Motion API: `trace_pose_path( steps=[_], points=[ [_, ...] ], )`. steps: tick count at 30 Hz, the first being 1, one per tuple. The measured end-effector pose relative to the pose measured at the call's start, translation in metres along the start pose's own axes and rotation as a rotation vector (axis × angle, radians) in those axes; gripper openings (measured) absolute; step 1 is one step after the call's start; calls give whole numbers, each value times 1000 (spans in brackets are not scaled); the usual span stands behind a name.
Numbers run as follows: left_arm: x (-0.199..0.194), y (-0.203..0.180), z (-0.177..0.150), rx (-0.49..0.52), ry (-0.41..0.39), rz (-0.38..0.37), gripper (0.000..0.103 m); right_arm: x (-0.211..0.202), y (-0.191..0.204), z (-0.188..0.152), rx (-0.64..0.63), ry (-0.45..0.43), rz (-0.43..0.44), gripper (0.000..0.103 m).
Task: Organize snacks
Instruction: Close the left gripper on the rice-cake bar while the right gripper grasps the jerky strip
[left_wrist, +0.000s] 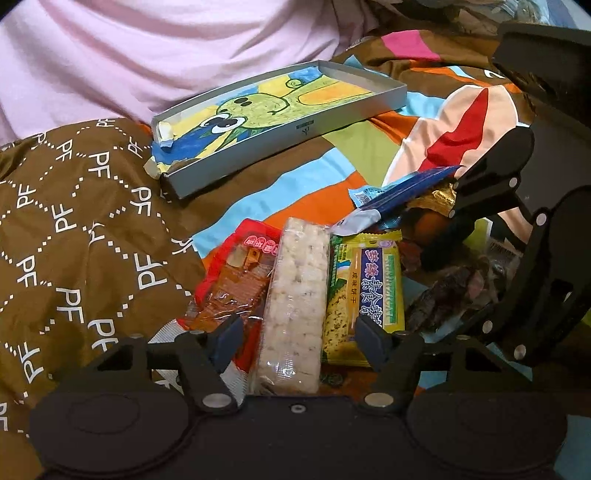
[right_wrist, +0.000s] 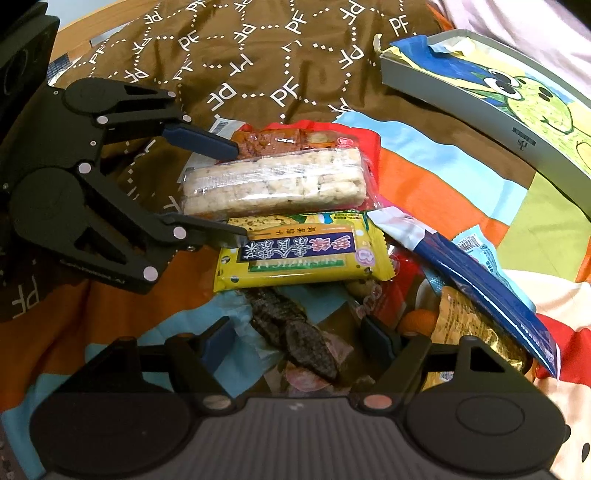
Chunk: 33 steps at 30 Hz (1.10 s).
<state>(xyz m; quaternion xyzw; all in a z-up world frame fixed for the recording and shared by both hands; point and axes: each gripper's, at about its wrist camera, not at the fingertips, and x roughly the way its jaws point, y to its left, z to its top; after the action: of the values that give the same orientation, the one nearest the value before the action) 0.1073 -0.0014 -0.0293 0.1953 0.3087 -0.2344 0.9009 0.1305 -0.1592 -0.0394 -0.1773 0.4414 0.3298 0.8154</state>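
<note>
Straddling a clear-wrapped puffed-rice bar, left gripper.

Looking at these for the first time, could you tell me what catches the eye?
The pile of snack packets on the patterned bedding, above all the clear-wrapped rice bar lying between the left hand-held gripper fingers, beside a yellow cracker packet. Behind lies a shallow grey box lined with a green cartoon drawing.

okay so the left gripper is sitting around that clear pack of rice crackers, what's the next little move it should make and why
Probably close the left gripper a bit further onto the rice cracker pack. Its fingers straddle the pack, with a gap still showing on each side, so it does not look gripped yet. The grey tray beyond stands empty apart from its drawing, a likely place for it.
</note>
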Motion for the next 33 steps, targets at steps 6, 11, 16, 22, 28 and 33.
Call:
trace_pose_path(
  steps=[6, 11, 16, 22, 28, 33],
  points=[
    [2, -1, -1, 8, 8, 2, 53, 0, 2, -1, 19, -7, -17, 79],
    [1, -1, -1, 8, 13, 15, 43, -1, 3, -3, 56, -23, -41, 80],
    [0, 0, -1, -6, 28, 23, 38, -4, 5, -7, 96, -28, -74, 78],
    [-3, -2, -1, -31, 47, 7, 37, -13, 9, -17, 161, -48, -116, 72],
    [-5, -4, -3, -59, 70, 10, 36, -22, 9, -33, 247, -66, -124, 64],
    [-8, -8, -4, -72, 87, 9, 36, -27, 5, -45, 361, -74, -112, 57]
  ],
)
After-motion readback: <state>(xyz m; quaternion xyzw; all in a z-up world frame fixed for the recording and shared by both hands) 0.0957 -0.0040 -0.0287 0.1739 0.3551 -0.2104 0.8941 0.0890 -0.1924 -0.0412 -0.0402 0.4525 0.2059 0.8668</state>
